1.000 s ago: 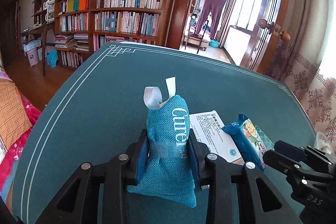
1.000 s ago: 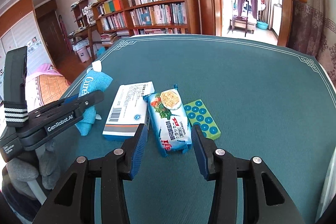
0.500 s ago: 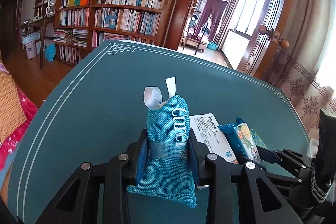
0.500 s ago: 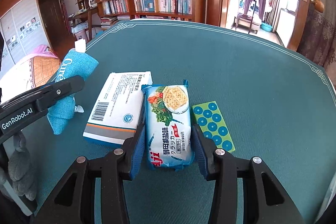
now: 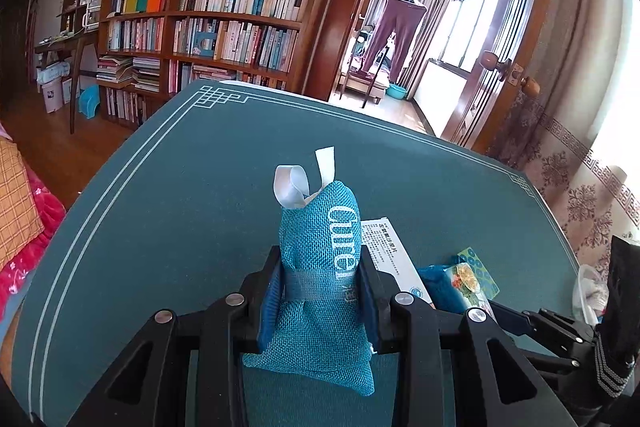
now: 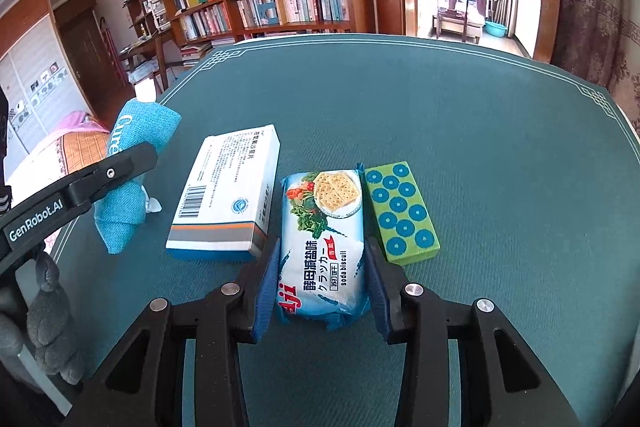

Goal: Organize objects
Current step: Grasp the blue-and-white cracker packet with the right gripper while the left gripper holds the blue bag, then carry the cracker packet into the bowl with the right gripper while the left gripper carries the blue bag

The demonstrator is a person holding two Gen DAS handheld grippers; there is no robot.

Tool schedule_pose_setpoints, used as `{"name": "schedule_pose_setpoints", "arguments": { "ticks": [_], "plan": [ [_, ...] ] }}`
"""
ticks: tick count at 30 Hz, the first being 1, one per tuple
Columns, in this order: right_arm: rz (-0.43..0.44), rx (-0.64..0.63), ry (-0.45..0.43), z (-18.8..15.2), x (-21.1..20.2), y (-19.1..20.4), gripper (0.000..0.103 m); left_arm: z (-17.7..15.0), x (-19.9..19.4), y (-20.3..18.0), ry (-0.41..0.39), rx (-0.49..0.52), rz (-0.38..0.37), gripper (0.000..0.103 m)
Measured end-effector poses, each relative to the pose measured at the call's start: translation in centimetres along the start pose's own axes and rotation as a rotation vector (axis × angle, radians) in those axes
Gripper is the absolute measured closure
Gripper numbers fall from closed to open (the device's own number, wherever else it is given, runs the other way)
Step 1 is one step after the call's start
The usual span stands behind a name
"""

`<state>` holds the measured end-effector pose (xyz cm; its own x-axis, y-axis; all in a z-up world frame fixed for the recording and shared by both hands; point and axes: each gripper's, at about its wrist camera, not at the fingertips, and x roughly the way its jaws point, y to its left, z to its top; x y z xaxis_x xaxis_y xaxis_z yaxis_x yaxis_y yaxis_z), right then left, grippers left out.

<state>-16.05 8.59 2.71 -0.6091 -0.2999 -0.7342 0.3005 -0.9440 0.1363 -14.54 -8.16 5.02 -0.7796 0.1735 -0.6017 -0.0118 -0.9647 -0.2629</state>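
My left gripper (image 5: 320, 267) is shut on a teal woven pouch (image 5: 316, 227) with white ribbon loops, held upright just above the green table (image 5: 160, 207). In the right wrist view the same pouch (image 6: 136, 131) hangs at the far left. A white medicine box (image 6: 228, 195), a blue soda biscuit pack (image 6: 324, 227) and a green block with blue dots (image 6: 400, 211) lie side by side. My right gripper (image 6: 322, 255) is closing around the near half of the biscuit pack, and its blue pads meet both long sides.
A tall bookshelf (image 5: 220, 19) stands behind the table, with an open doorway (image 5: 400, 47) to its right. A clear plastic bag (image 5: 588, 295) sits at the table's right edge. A grey plush toy (image 6: 52, 327) hangs below the left hand.
My right gripper has come forward over the biscuit pack and narrowed its jaws onto it. The left gripper keeps hold of the pouch in the same spot.
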Motion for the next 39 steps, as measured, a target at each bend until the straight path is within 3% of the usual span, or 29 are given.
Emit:
{"name": "schedule_pose_setpoints", "arguments": {
  "ticks": [10,19,30,39],
  "plan": [
    [-0.007,0.037,-0.037,-4.3,-5.8,-0.6,0.062,-0.4,-0.9,-1.8,-0.010,0.034,-0.058,0.067],
    [-0.042,0.115,-0.079,-6.9,-10.4,-3.5,0.062,-1.7,-1.5,-4.9,-0.006,0.110,-0.100,0.067],
    [-0.117,0.222,-0.143,-8.8,-15.5,-8.6,0.062,-3.4,-1.5,-7.7,0.018,0.196,-0.106,0.067],
    [-0.231,0.276,-0.212,-10.0,-20.4,-13.2,0.062,-4.5,-2.2,-9.4,0.026,0.246,-0.095,0.067]
  ]
}}
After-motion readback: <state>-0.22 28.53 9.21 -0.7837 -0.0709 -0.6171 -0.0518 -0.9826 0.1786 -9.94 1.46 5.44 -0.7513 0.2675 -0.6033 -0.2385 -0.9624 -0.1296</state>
